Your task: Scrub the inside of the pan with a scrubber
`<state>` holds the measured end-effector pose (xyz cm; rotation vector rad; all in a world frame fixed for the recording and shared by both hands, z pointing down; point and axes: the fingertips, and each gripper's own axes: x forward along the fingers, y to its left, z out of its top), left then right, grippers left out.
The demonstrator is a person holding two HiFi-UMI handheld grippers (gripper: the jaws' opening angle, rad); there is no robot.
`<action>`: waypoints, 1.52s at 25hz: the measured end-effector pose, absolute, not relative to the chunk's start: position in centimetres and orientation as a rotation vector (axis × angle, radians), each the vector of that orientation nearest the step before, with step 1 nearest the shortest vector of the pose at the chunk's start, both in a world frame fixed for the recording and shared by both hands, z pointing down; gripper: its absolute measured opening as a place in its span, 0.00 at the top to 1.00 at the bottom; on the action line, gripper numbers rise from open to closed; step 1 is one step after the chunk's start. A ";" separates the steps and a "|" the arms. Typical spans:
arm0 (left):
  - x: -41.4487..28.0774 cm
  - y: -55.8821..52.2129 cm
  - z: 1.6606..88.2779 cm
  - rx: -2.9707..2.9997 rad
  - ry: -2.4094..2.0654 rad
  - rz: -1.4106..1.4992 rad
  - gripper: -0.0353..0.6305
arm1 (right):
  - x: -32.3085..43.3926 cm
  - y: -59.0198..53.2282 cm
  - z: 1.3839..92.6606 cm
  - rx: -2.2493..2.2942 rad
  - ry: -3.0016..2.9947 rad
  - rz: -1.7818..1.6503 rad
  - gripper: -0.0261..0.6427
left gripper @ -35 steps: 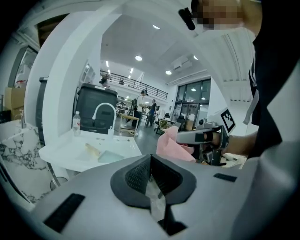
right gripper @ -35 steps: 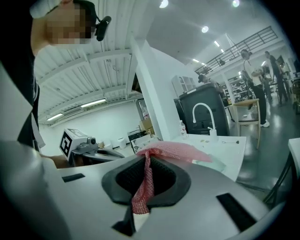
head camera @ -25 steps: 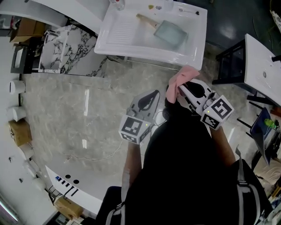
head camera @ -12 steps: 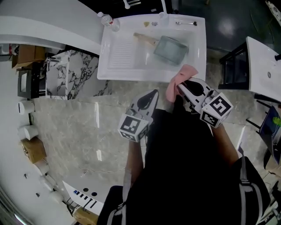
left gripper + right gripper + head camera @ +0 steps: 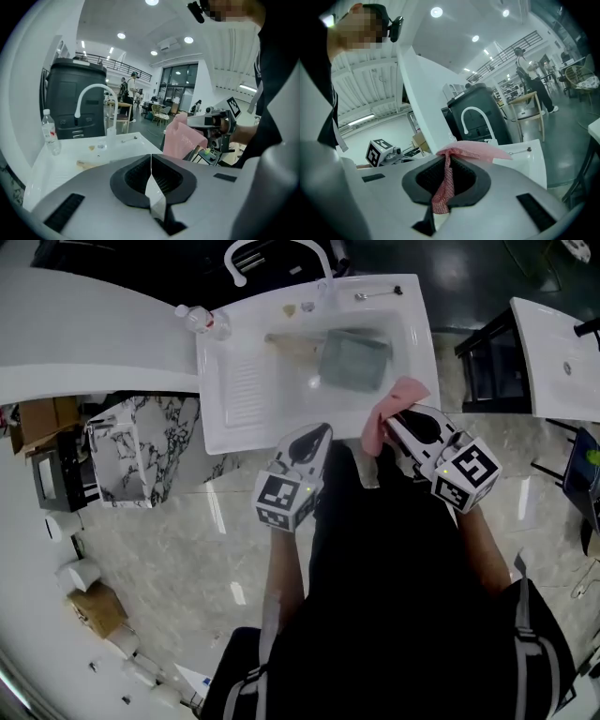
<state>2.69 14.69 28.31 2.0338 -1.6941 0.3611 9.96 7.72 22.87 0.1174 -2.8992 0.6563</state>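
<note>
A grey square pan with a wooden handle lies in the basin of the white sink. My right gripper is shut on a pink mesh scrubber, held over the sink's front edge just right of the pan. The scrubber drapes out between the jaws in the right gripper view. My left gripper is shut and empty, its tip at the sink's front rim, left of the right gripper. From the left gripper view, the scrubber hangs to the right, and the pan's handle shows beyond the jaws.
A white faucet arches over the sink's far side. A water bottle lies at the far left corner, and a small utensil on the far rim. A marble block stands left; a white table is at right.
The person has walked up to the sink. Both grippers have gone from over the floor to the sink's front edge. The right gripper still holds the scrubber.
</note>
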 end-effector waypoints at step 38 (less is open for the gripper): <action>-21.0 -1.1 56.1 2.197 -0.898 1.459 0.69 | -5.0 -0.4 44.8 0.552 -2.356 0.632 0.90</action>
